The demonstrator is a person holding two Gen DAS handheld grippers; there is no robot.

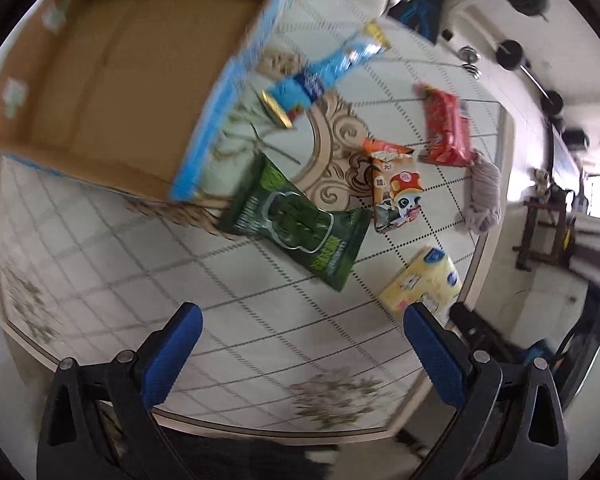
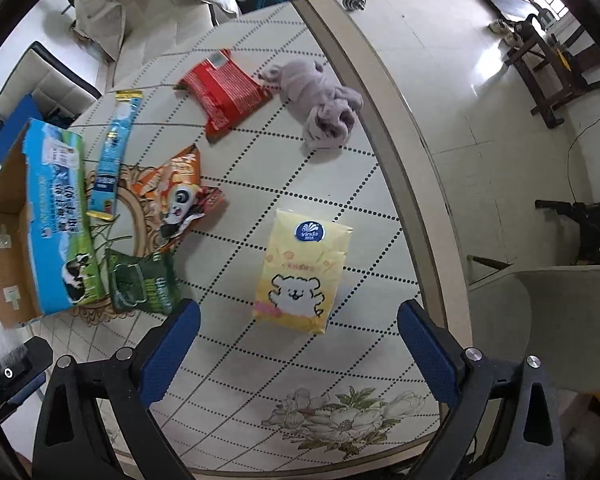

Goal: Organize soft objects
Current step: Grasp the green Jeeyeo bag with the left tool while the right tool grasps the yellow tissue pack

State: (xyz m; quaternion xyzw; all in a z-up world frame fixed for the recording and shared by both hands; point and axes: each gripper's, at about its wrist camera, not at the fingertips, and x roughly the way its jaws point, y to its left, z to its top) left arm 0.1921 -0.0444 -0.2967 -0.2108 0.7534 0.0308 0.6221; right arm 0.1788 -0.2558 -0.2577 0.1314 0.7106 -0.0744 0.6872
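Jaws of left gripper [image 1: 302, 332] and right gripper [image 2: 298, 330] gape wide, holding nothing.

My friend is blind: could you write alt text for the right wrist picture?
Open blue-padded tongs hover over a yellow tissue pack on a tiled table. Farther off lie snack bags, a crumpled grey cloth and an open cardboard box.

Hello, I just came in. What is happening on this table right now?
A person holds two grippers above a round patterned table, and both the left gripper and the right gripper are open and hold nothing. Soft items lie scattered on the table: a yellow tissue pack, a crumpled purple cloth, a red packet, a green snack bag, an orange panda bag and a blue stick pack. The open cardboard box appears empty.
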